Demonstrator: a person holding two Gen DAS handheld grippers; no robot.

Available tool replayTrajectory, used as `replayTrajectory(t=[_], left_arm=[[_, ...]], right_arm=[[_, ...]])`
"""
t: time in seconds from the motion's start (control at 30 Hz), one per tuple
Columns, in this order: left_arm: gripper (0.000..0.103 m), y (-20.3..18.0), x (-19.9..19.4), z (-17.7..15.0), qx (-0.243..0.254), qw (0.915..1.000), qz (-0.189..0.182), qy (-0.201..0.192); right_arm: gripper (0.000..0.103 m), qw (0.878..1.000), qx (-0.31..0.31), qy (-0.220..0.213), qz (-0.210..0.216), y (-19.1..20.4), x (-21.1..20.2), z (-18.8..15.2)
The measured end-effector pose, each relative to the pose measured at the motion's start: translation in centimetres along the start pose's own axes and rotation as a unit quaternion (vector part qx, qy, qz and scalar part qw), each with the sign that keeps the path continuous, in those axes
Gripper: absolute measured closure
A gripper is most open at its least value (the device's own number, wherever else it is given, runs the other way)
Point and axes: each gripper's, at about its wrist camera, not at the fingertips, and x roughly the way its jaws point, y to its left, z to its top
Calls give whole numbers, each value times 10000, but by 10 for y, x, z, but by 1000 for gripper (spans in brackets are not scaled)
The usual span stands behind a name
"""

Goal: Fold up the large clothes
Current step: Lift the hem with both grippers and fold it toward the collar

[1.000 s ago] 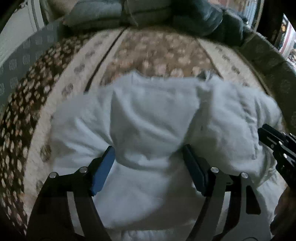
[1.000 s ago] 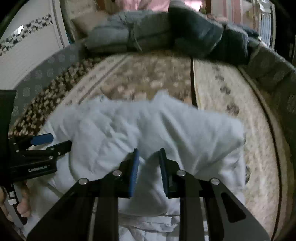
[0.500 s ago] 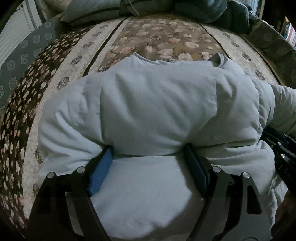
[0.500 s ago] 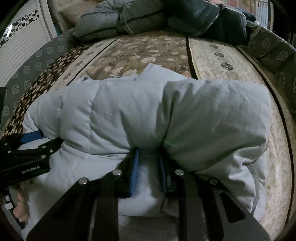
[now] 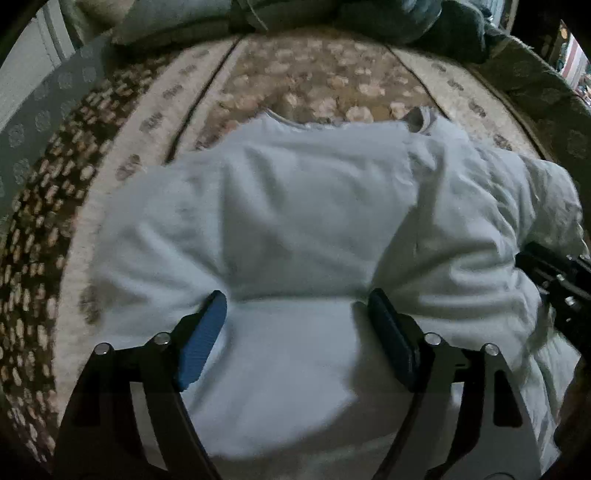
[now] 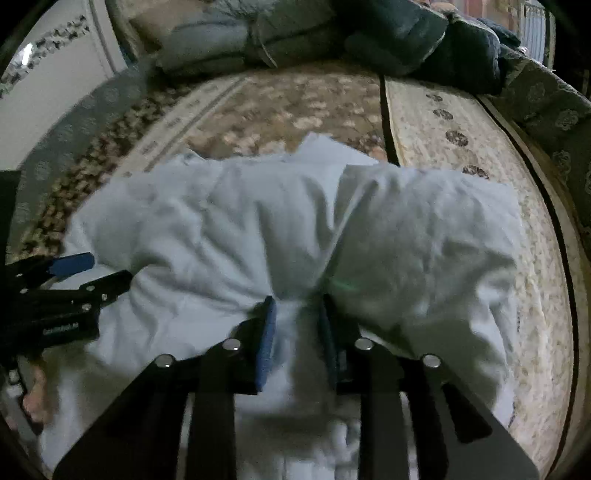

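A pale blue padded jacket (image 5: pixel 303 206) lies folded over in a thick bundle on a patterned bed cover (image 5: pixel 325 85). It also fills the middle of the right wrist view (image 6: pixel 288 229). My left gripper (image 5: pixel 297 306) is open wide, its blue pads on either side of the jacket's near fold, low over the fabric. My right gripper (image 6: pixel 295 306) has its jaws a narrow gap apart with jacket fabric bunched between them. The left gripper shows at the left edge of the right wrist view (image 6: pixel 70 273); the right gripper's body shows at the right edge of the left wrist view (image 5: pixel 554 273).
Folded grey and dark blue bedding (image 6: pixel 332 33) is piled along the far edge of the bed. A grey patterned bed border (image 5: pixel 48 110) runs on the left, another (image 6: pixel 546 96) on the right. A white panel (image 6: pixel 55 74) stands far left.
Both grippers have drawn back a little from the jacket bundle. The right gripper's jaws stand slightly wider apart than before. The jacket bundle has stayed in place.
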Motion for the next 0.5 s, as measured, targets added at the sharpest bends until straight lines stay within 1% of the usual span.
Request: replayTrajectory(t=[0.03,0.07,0.1,0.13,0.17,0.23,0.3,0.33,0.4,0.5], left_arm=[[27,3,-12,-6,-11,9999,-46,-115],[27,5,-21,-11,-30,9998,-63,-201],[27,8,-31,-17,-43,9996,-47,-292],[27,10,-41,-25,-62,9993,-15,-357],[27,12,-49,-31,-92,9991,-3,-405],[27,17,-62,-40,-144,9985,37,-535],[27,22,-65,-39,-210,9983,52,-542],[27,24,-63,-37,-242,9986,14,-474],[27,23,-52,-34,-228,9994,-101,-248],[26,18,-34,-36,-123,9996,176,-163]], right_arm=[[63,9999,-4,-104,4,0,-9,-3],[57,9997,-33,-251,-15,0,-21,-6],[55,9988,-104,-468,4,2,-37,-12],[52,9980,-173,-599,38,4,-48,-17],[52,9975,-225,-667,31,6,-55,-20],[52,9961,-360,-786,-151,11,-69,-26],[52,9955,-373,-848,-214,10,-75,-27],[52,9959,-284,-827,-214,7,-75,-25],[52,9978,-35,-618,-232,-1,-66,-22],[52,9985,112,-357,-406,-8,-47,-25]])
